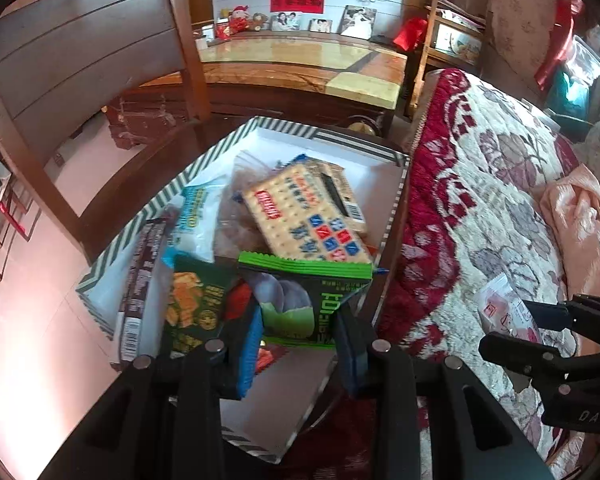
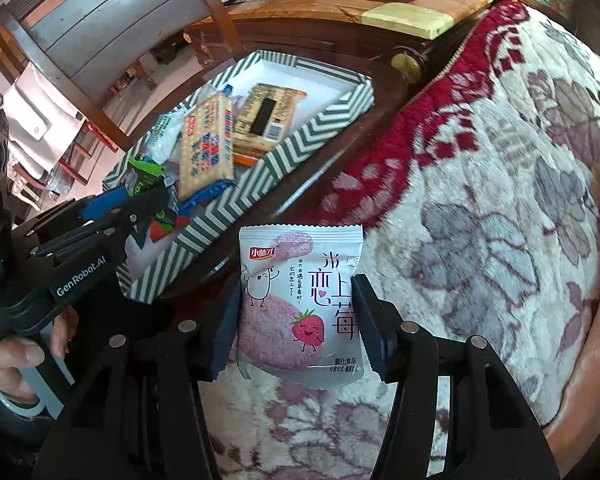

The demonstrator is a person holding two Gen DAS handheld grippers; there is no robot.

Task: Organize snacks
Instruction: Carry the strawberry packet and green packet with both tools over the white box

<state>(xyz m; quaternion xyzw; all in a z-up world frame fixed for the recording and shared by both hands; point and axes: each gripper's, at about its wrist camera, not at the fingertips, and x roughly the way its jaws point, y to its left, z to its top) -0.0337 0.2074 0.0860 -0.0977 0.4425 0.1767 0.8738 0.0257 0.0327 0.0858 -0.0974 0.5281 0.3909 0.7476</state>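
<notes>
Quilted bed behind; strawberry packet is pinched between right jaws, green packet between left jaws; slippery film may be dropped outside striped box.

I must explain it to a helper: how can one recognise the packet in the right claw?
Look at the flowered blanket beside the striped box. The right claw grips a white packet above it, the only one showing a smiling strawberry.

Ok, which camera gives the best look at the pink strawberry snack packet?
The right wrist view: the strawberry packet fills the centre, face-on, print readable, between the right claw fingers. The left wrist view shows only a blurred part of it at the right edge, over the blanket.
</notes>
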